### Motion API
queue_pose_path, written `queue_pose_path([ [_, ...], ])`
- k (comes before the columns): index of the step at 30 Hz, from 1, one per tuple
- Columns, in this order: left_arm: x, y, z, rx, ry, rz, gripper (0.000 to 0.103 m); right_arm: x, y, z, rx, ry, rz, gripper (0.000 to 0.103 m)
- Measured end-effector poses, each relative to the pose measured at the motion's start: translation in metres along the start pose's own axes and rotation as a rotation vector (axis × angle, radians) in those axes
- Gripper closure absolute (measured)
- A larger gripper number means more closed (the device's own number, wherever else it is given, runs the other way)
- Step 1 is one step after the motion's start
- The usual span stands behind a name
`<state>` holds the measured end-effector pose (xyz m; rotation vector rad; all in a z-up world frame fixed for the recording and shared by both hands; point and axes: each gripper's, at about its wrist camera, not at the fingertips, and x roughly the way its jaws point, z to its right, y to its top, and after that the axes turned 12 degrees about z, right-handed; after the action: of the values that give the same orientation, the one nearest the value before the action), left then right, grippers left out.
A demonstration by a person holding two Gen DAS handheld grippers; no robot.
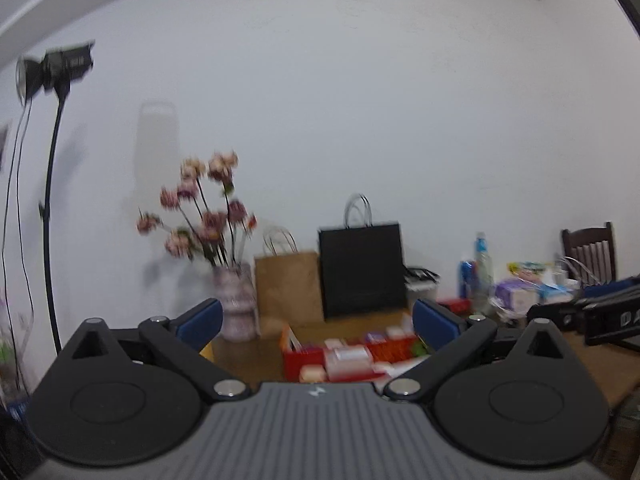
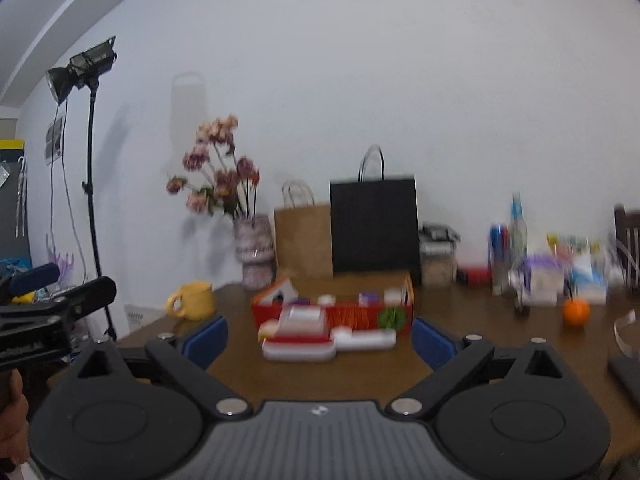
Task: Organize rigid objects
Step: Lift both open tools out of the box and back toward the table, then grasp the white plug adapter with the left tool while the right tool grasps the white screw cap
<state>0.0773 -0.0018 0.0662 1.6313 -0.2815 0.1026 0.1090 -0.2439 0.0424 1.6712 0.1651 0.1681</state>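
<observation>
Both the left gripper (image 1: 316, 316) and the right gripper (image 2: 320, 338) have wide-open, empty jaws. Ahead of them on the worktop (image 2: 460, 320), small boxes (image 2: 298, 346) look light, stiff and probably cardboard. Take them across their flat sides.

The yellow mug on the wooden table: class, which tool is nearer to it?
Left. The yellow mug sits at the table's left end, just beyond the left tool. The right tool faces the red box, mug off to its left.

No legible text, packaging labels blurred — studio light lettering unreadable too
</observation>
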Motion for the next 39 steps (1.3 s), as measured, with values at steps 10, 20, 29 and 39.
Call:
queue_pose_path([
  [10,0.011,-0.013,-0.019,-0.085,-0.002,-0.142,0.000,-0.002,-0.025,-0.006,-0.015,-0.006,-0.094,0.004],
  [20,0.059,-0.057,-0.032,-0.123,0.001,-0.418,0.000,0.039,-0.056,0.014,0.014,-0.050,-0.240,0.004],
  [29,0.111,-0.084,-0.034,-0.101,0.003,-0.473,0.000,0.102,-0.066,0.034,0.010,-0.055,-0.295,0.004],
  [39,0.241,-0.120,-0.055,-0.042,-0.044,-0.554,0.000,0.233,-0.054,0.048,-0.048,-0.008,-0.323,0.006],
])
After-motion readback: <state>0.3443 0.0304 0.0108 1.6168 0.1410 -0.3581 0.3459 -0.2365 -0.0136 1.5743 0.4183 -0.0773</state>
